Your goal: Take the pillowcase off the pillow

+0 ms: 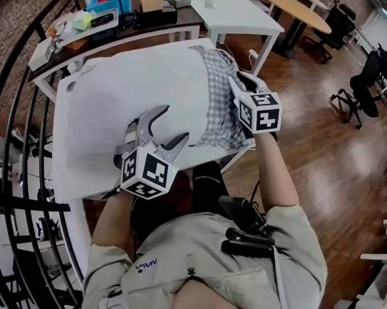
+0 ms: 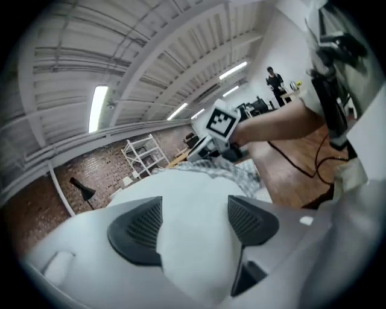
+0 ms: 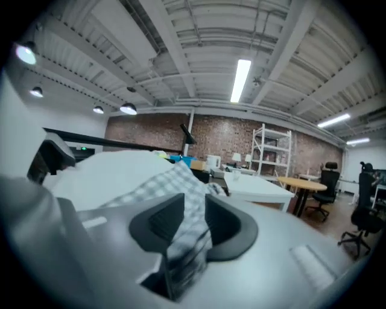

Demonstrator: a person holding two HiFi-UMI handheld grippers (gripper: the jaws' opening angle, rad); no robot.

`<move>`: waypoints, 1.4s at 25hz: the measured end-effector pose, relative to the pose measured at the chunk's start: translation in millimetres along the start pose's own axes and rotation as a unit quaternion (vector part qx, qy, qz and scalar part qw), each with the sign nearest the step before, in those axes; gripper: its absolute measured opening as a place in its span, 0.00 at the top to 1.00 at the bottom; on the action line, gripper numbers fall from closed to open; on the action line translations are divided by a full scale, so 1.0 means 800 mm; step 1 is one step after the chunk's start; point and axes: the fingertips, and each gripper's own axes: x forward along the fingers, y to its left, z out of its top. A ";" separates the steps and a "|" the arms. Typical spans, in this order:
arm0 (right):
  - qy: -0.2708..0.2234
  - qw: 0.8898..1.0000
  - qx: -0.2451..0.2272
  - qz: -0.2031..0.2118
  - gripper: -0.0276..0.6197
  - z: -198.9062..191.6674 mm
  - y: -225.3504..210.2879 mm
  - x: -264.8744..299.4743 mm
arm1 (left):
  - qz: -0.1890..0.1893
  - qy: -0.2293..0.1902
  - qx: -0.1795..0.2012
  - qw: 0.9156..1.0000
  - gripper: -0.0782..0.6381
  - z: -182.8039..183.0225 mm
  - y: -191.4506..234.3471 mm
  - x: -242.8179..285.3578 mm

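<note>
**Head view.** The white pillow (image 1: 133, 89) is lying across a table (image 1: 59, 176), and most of it is showing bare. The checked pillowcase (image 1: 220, 98) is sitting bunched in folds at the pillow's right end, covering only that end. The left gripper (image 1: 177, 122) is hovering over the near middle of the bare pillow with its jaws spread wide and nothing between them. The right gripper (image 1: 237, 88) is reaching into the gathered checked cloth at the right end.

**Left gripper view.** The left gripper's jaws are standing wide apart. The white pillow (image 2: 193, 199) is filling the space between and beyond them, but neither pad is pressing on it. The bunched pillowcase (image 2: 232, 169) is showing at the far end, where the right gripper (image 2: 202, 151) is working.

**Right gripper view.** The right gripper (image 3: 194, 223) is showing its jaws partly apart, with a fold of the pillowcase (image 3: 175, 187) hanging in the gap. The pads appear to be flanking the cloth rather than pinching it.

**Progress.** The greater part of the removal is judged done, since the case is drawn down to one end. The last covered end is remaining to be freed, which is calling for a firm hold on the cloth and a steadying hold on the pillow.
</note>
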 end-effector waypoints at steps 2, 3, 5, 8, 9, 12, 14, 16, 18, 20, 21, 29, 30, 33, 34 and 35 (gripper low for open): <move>-0.026 0.999 0.021 0.010 0.79 -0.012 0.030 -0.051 | 0.010 0.025 0.028 0.999 0.44 -0.021 -0.010 0.012; -0.032 0.999 0.033 0.013 0.79 -0.022 0.044 -0.073 | 0.023 0.032 0.034 0.999 0.44 -0.029 -0.007 0.018; -0.030 0.998 0.050 0.018 0.79 -0.046 0.075 -0.110 | 0.054 0.039 0.026 0.997 0.60 -0.045 0.007 0.028; 0.006 0.998 0.038 0.047 0.75 -0.089 0.138 -0.136 | 0.081 0.019 -0.054 0.995 0.83 -0.048 0.031 0.027; 0.020 0.997 0.027 0.063 0.72 -0.100 0.160 -0.134 | 0.085 0.005 -0.083 0.993 0.84 -0.039 0.041 0.023; 0.027 0.996 -0.006 0.081 0.70 -0.107 0.201 -0.112 | 0.096 -0.031 -0.120 0.988 0.85 -0.006 0.063 0.008; 0.011 0.998 -0.016 0.059 0.77 -0.097 0.199 -0.100 | 0.105 -0.047 -0.139 0.984 0.85 0.008 0.072 -0.001; 0.000 0.999 -0.025 0.037 0.91 -0.085 0.182 -0.098 | 0.110 -0.060 -0.163 0.979 0.85 0.013 0.080 -0.006; -0.007 0.999 -0.037 0.015 0.94 -0.072 0.162 -0.102 | 0.113 -0.075 -0.190 0.972 0.85 0.012 0.094 -0.011; -0.013 0.998 -0.050 -0.019 0.94 -0.062 0.135 -0.109 | 0.117 -0.091 -0.219 0.964 0.85 0.008 0.114 -0.018; -0.014 0.997 -0.057 -0.045 0.95 -0.059 0.116 -0.115 | 0.119 -0.098 -0.234 0.960 0.85 0.006 0.123 -0.024; 0.024 0.991 -0.026 -0.126 0.95 -0.096 -0.039 -0.172 | 0.145 -0.102 -0.251 0.952 0.85 -0.019 0.152 -0.067; 0.013 0.995 -0.026 -0.098 0.95 -0.090 -0.014 -0.169 | 0.135 -0.102 -0.244 0.955 0.85 -0.016 0.141 -0.061; -0.035 0.999 -0.008 -0.015 0.85 -0.063 0.079 -0.154 | 0.107 -0.104 -0.235 0.960 0.85 -0.003 0.106 -0.046; -0.049 0.999 -0.001 0.004 0.81 -0.053 0.105 -0.152 | 0.101 -0.104 -0.230 0.962 0.85 0.001 0.096 -0.044; -0.058 0.998 0.004 0.018 0.80 -0.046 0.125 -0.151 | 0.099 -0.101 -0.220 0.965 0.84 0.005 0.087 -0.044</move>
